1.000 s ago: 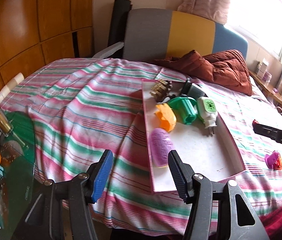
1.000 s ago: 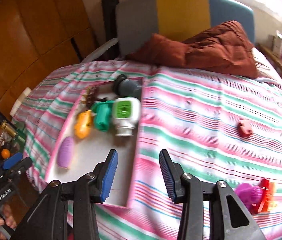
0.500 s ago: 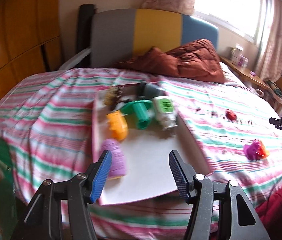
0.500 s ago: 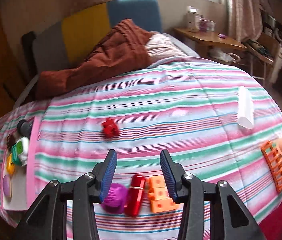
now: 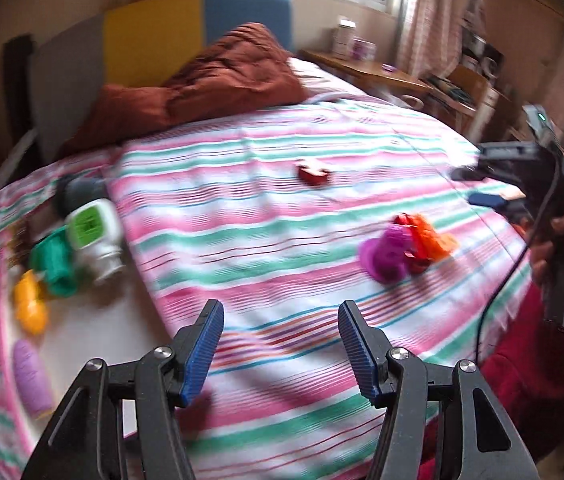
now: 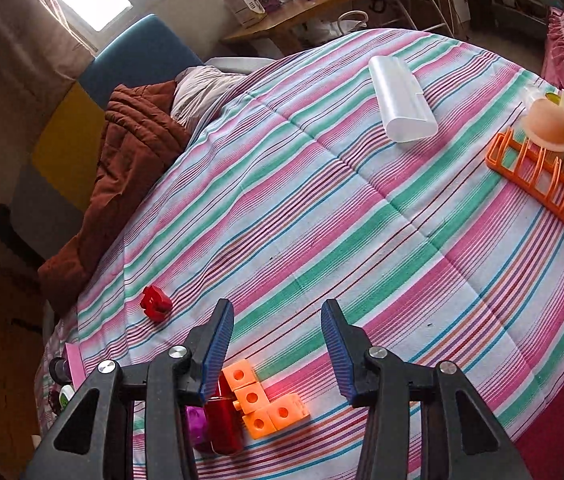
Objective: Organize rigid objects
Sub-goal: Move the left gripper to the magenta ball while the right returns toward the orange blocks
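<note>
Right gripper (image 6: 278, 346): jaws apart, nothing between, above striped bedspread (image 6: 361, 220), lower centre of frame. Left gripper (image 5: 280, 348): jaws apart, empty.

Nearest loose things, bottom of right view: orange blocks (image 6: 266, 404), red cylinder (image 6: 224, 420) touching them, purple toy (image 6: 196, 420) partly hidden behind left finger.

Blocks likely light, stiff plastic, flat-sided; best taken across two parallel faces. Cylinder smooth, may roll or slip; grip across middle.

Small red piece (image 6: 156, 302) lies apart, left middle. White tray (image 5: 94, 328), left view's lower left, holds sorted items.
</note>
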